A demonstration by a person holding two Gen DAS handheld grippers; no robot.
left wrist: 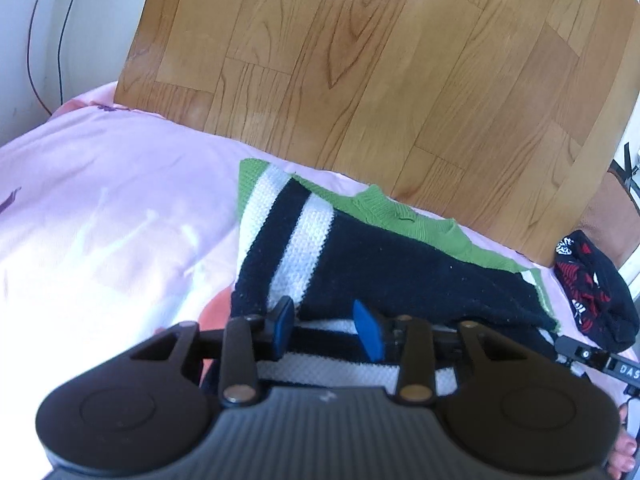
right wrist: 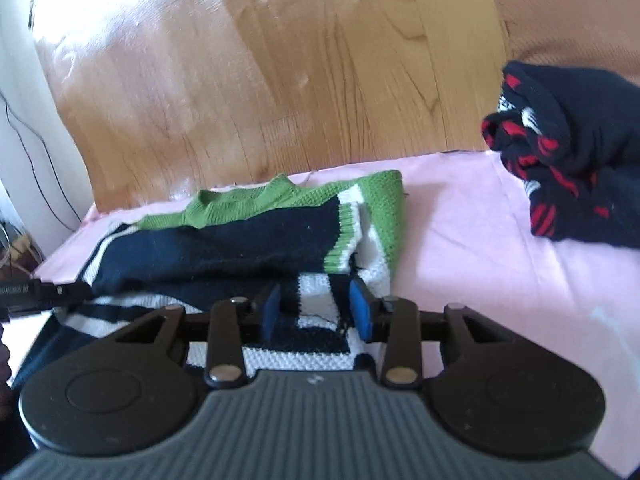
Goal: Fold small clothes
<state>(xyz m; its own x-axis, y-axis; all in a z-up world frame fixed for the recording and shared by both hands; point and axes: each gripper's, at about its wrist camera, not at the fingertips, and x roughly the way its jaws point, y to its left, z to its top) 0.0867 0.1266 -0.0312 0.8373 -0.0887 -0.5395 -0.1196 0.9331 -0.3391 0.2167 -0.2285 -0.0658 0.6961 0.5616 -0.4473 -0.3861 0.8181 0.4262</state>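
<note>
A small knitted sweater [left wrist: 380,256] in green, white and navy stripes lies partly folded on a pink sheet [left wrist: 100,220]. Its green collar faces the far edge. My left gripper [left wrist: 326,330] hovers over the sweater's near left part, its blue pads apart, with knit lying under the gap. From the right wrist view the same sweater [right wrist: 240,240] spreads leftward. My right gripper [right wrist: 316,312] stands over its near right corner with the pads apart and not pressing the fabric. The far side of the sweater under each gripper body is hidden.
A bunched black and red garment [right wrist: 572,160] sits on the sheet to the right of the sweater. Wooden floor [left wrist: 360,60] lies beyond the sheet's far edge. Cables [left wrist: 40,40] hang by the white wall at left. Bare pink sheet [right wrist: 480,240] separates the two garments.
</note>
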